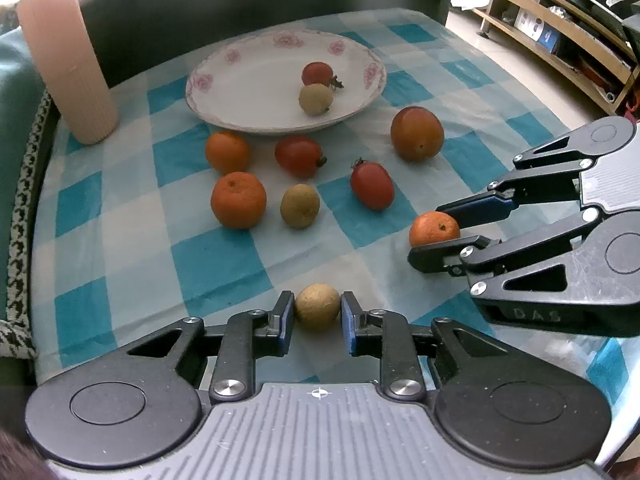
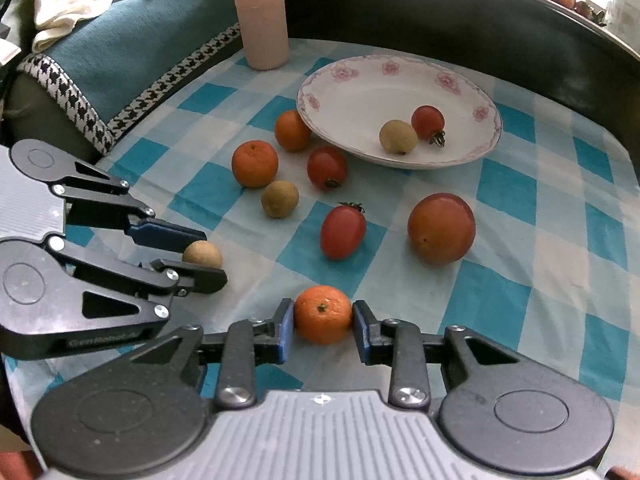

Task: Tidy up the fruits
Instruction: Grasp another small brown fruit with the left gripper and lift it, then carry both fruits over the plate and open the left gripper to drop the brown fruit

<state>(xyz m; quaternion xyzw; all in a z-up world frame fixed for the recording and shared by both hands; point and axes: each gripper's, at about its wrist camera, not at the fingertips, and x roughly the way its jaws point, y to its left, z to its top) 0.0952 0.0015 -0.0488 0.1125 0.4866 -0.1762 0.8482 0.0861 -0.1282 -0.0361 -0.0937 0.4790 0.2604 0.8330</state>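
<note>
In the left wrist view, the left tongs (image 1: 317, 312) are clamping a longan (image 1: 317, 306) low over the checked cloth (image 1: 132, 240) on the counter, both blue pads touching its sides. At right, the right tongs (image 1: 434, 236) are gripping a small orange (image 1: 433, 228) between their fingers. Beyond them a plate (image 1: 248, 76) is holding a tomato (image 1: 317, 73) and a second longan (image 1: 315, 98), the two touching. Loose fruit is lying on the cloth between plate and tongs: two oranges (image 1: 238, 199) (one behind the other at left), a third longan (image 1: 299, 205), two oval tomatoes (image 1: 372, 185), and a big tomato (image 1: 417, 133) off to the right. A pink ribbed vase (image 1: 66, 64) is standing upright at far left.

In the right wrist view, the right tongs (image 2: 323, 320) are squeezing the small orange (image 2: 323, 314) just above the cloth (image 2: 540, 280). The left tongs (image 2: 212, 256) are coming in from the left side, closed on their longan (image 2: 202, 254). The plate (image 2: 360, 92) is sitting farther back with its tomato (image 2: 428, 121) and longan (image 2: 398, 137) (side by side, touching). An orange (image 2: 292, 130) is lying just beside the plate's near rim, whether touching it I cannot tell. The big tomato (image 2: 441, 227) is resting to the right of an oval tomato (image 2: 343, 232). The vase (image 2: 262, 12) is standing behind the plate, near a teal cushion (image 2: 132, 48).
</note>
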